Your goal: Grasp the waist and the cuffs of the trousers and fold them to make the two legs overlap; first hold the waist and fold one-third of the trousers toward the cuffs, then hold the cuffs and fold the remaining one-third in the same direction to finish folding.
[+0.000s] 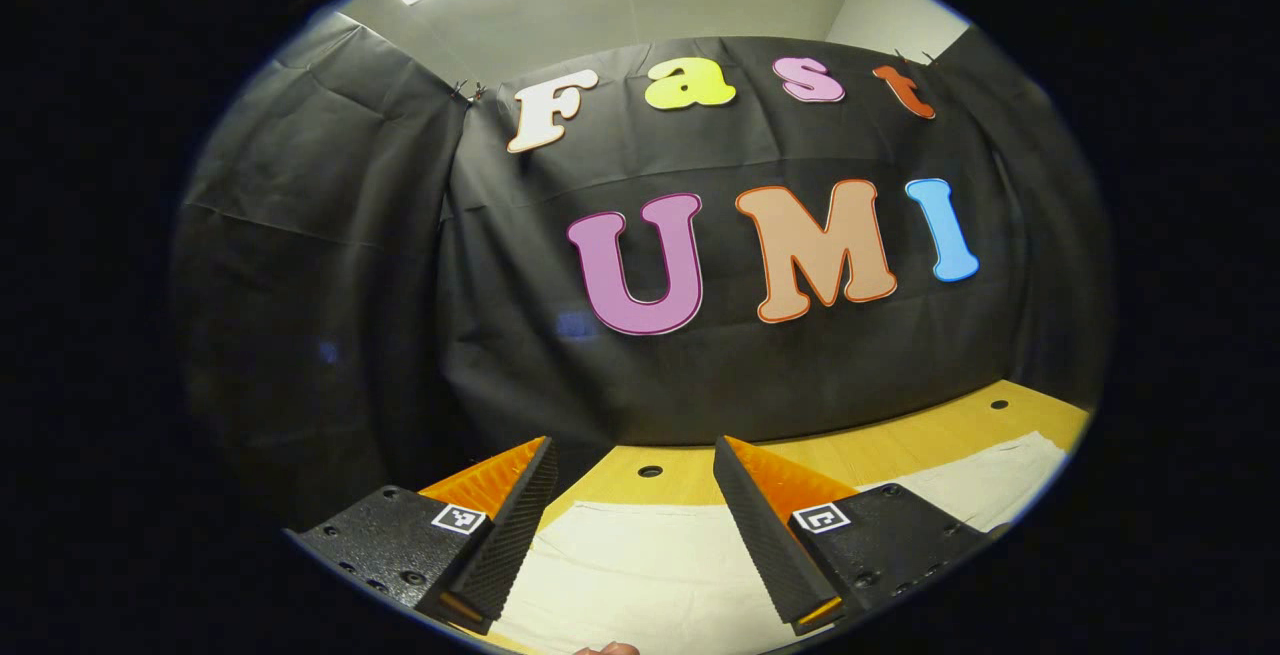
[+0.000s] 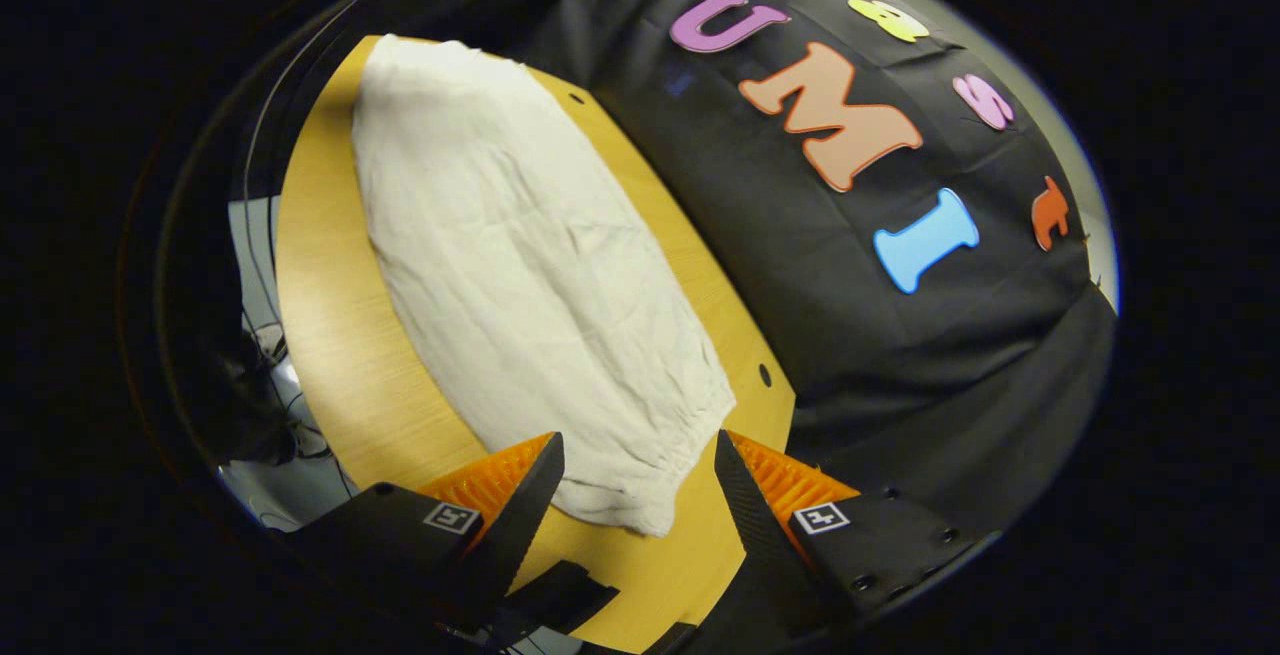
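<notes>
Item: trousers [image 2: 520, 265], pale cloth, lying flat along the bench [image 2: 330, 335] beside the booth wall, apparently with the 2 legs already overlapped, a gathered end nearest the right tongs [image 2: 640, 480]. Right tongs: fingers apart, empty, hovering over that near end, likely lined up to take it for a one-third fold. Left tongs [image 1: 635, 525]: fingers apart, empty, held level above the cloth and facing the wall, seemingly waiting at the other end to steady or grip.

The left gripper view looks low and level across the table [image 1: 850, 450] at the wall. The right gripper view tilts down from higher. Both share the trousers [image 2: 520, 265] beyond their jaws.
</notes>
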`<state>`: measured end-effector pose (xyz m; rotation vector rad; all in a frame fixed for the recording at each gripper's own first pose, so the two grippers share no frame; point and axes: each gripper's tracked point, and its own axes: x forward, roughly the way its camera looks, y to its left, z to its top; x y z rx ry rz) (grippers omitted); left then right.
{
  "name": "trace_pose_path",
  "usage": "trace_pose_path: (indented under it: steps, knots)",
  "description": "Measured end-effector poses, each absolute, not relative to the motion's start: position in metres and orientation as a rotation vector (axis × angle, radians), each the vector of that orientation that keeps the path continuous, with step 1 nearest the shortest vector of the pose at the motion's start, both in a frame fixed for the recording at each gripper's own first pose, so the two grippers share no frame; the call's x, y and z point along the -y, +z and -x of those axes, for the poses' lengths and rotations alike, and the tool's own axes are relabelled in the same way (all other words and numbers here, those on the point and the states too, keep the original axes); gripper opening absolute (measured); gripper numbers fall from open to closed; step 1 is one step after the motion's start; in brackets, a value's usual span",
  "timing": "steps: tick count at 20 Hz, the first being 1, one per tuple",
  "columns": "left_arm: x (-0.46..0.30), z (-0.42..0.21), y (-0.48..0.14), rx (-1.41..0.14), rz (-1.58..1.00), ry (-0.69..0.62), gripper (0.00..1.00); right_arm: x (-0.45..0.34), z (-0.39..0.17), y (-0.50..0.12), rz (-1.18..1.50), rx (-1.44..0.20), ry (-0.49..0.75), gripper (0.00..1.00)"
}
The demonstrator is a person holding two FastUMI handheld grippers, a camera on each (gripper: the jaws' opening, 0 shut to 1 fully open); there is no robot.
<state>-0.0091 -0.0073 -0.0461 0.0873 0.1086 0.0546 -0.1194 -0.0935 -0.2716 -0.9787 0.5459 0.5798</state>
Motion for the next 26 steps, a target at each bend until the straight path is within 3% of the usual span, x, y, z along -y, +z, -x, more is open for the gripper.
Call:
trace_pose_path:
  steps: [9, 15, 17, 20, 21, 22, 24, 26]
  knots:
    - [-0.006, 0.01, -0.062, -0.141, -0.132, 0.071, 0.95, 0.093, 0.147, -0.321, 1.148, -0.626, 0.713, 1.0]
    - [-0.019, 0.013, -0.071, -0.162, -0.148, 0.084, 0.95, 0.08, 0.126, -0.333, 1.203, -0.607, 0.73, 0.85]
    - [-0.021, 0.013, -0.072, -0.165, -0.156, 0.083, 0.95, 0.08, 0.117, -0.34, 1.201, -0.625, 0.712, 0.84]
    - [-0.023, 0.014, -0.073, -0.17, -0.168, 0.078, 0.95, 0.078, 0.108, -0.349, 1.239, -0.669, 0.692, 0.6]
    - [-0.025, 0.014, -0.073, -0.168, -0.17, 0.078, 0.95, 0.078, 0.108, -0.356, 1.234, -0.692, 0.696, 0.56]
    - [-0.027, 0.015, -0.074, -0.171, -0.172, 0.076, 0.95, 0.077, 0.111, -0.359, 1.217, -0.721, 0.7, 0.38]
    - [-0.03, 0.018, -0.08, -0.181, -0.186, 0.076, 0.95, 0.076, 0.11, -0.358, 1.209, -0.72, 0.696, 0.17]
    - [-0.034, 0.021, -0.086, -0.193, -0.217, 0.066, 0.96, 0.078, 0.105, -0.363, 1.191, -0.725, 0.674, 0.11]
